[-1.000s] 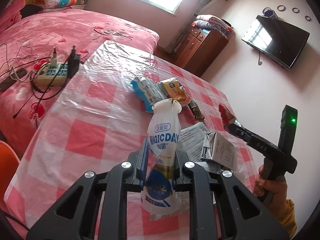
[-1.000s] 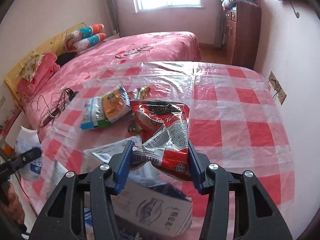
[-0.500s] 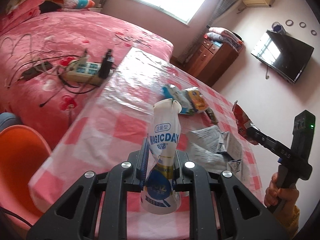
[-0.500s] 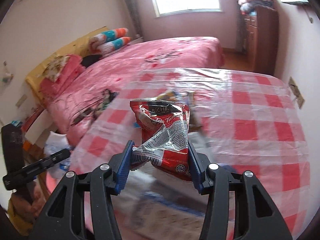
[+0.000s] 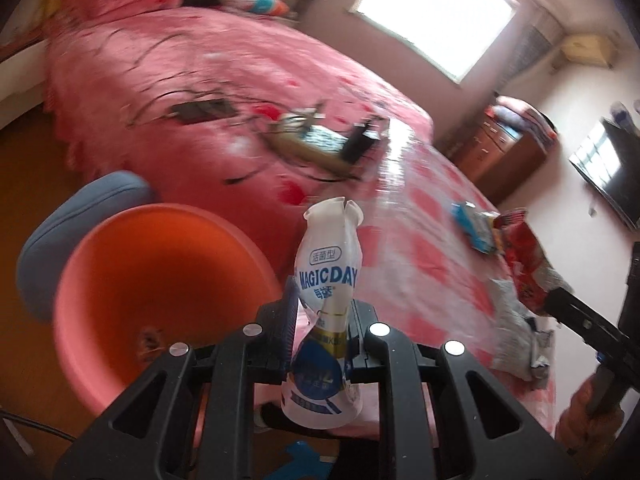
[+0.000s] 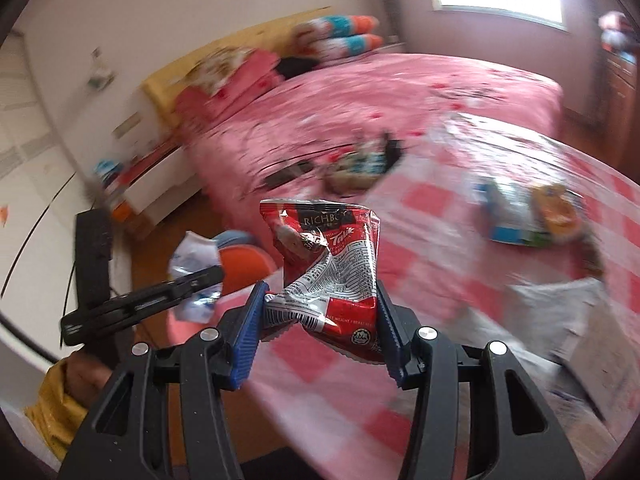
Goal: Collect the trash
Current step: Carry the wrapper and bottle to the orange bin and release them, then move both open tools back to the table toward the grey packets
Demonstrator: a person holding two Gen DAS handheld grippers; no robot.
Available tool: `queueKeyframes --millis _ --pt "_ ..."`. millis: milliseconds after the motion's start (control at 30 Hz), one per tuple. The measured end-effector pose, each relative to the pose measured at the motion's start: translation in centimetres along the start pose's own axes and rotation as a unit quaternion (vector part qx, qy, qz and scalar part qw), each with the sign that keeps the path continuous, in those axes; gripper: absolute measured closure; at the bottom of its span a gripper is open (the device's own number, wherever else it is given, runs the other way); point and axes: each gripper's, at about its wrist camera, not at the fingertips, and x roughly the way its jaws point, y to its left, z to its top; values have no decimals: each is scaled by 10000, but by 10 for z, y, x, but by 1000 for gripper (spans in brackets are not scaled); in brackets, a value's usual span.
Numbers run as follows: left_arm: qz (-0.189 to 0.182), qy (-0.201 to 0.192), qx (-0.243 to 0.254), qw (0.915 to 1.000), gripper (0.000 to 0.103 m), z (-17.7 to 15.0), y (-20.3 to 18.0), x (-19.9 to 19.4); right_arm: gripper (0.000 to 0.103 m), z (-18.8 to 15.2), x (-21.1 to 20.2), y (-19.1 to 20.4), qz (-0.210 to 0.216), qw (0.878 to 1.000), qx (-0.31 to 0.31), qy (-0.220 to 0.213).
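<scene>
My left gripper (image 5: pixel 320 308) is shut on a crushed white MAGICDAY bottle (image 5: pixel 326 276) and holds it in the air beside an orange bin (image 5: pixel 160 280) on the floor. My right gripper (image 6: pixel 320 308) is shut on a crumpled red snack bag (image 6: pixel 328 264) above the table's left edge. The left wrist view shows the red bag (image 5: pixel 524 260) at the right. The right wrist view shows the bottle (image 6: pixel 196 264) and the bin (image 6: pixel 244 268) at the left. More wrappers (image 6: pixel 528 216) and crumpled paper (image 5: pixel 516 328) lie on the checked table (image 5: pixel 420 264).
A pink bed (image 5: pixel 200 80) stands behind the table, with a power strip and cables (image 5: pixel 320 140) on it. A blue stool (image 5: pixel 72 216) sits beside the bin. A wooden dresser (image 5: pixel 508 148) and a wall TV (image 5: pixel 608 176) are at the right.
Both grippers have swung left off the table with their loads. The orange bin has come into full view under the bottle.
</scene>
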Motion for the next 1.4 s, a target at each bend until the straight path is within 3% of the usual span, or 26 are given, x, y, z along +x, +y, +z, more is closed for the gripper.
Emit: queueKeyframes --millis 267,333,400,433,533,700,933,1133,1400 --pt "355 20 -651 9972 83 -8 67 4 49 15 66 73 498 9963 -607 357" --pt "483 32 -845 9952 73 -11 81 6 46 20 84 88 636 9948 -699 373" --pt "702 5 -1060 9919 36 -13 94 6 19 23 97 91 689 9948 -630 396" --pt "808 -41 -1132 9903 33 -14 98 5 16 24 100 89 750 9952 -500 380" --pt "943 -92 -1230 9879 31 -16 109 2 16 23 99 78 872 9953 -188 380" --pt "1040 -380 -1101 9877 27 -15 108 -4 14 11 79 49 501 9985 152 158" --pt "875 -662 -621 9920 20 -11 78 -9 10 -16 49 15 99 9988 466 -146" --pt "804 -579 -169 9949 20 -9 44 -8 10 -36 30 4 -78 9984 444 -330" --pt "832 -364 55 9959 20 -9 7 -3 10 -50 5 -1 -374 9966 246 -688"
